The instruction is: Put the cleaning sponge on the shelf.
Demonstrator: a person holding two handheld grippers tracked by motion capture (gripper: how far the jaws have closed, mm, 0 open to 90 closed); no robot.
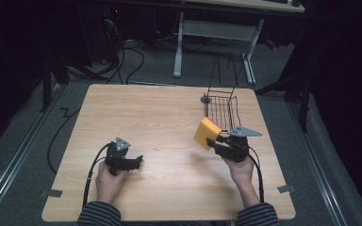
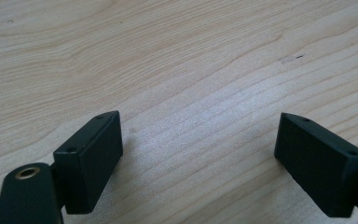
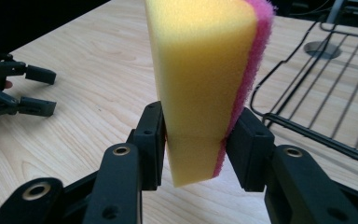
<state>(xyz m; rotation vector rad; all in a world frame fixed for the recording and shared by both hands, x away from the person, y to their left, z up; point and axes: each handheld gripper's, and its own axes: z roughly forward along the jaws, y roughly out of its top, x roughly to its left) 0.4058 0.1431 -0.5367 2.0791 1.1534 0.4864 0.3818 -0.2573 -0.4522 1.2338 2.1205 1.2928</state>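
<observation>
Right tongs (image 3: 193,140) clamped low on a soft yellow foam sponge with pink scouring face (image 3: 205,70), held above the desk (image 1: 169,117) beside a black wire basket (image 1: 222,110); likely light and compressible. Left tongs (image 2: 198,154) apart, empty.

a wooden table (image 1: 169,117) with a white-legged desk (image 1: 217,33) behind.

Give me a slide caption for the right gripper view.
Right gripper clamps a yellow-and-pink sponge beside a black wire basket.

Dim room; grey carpeted floor (image 1: 160,66); white-legged desk (image 1: 217,33) behind; black cables (image 1: 127,61) on the floor.
</observation>
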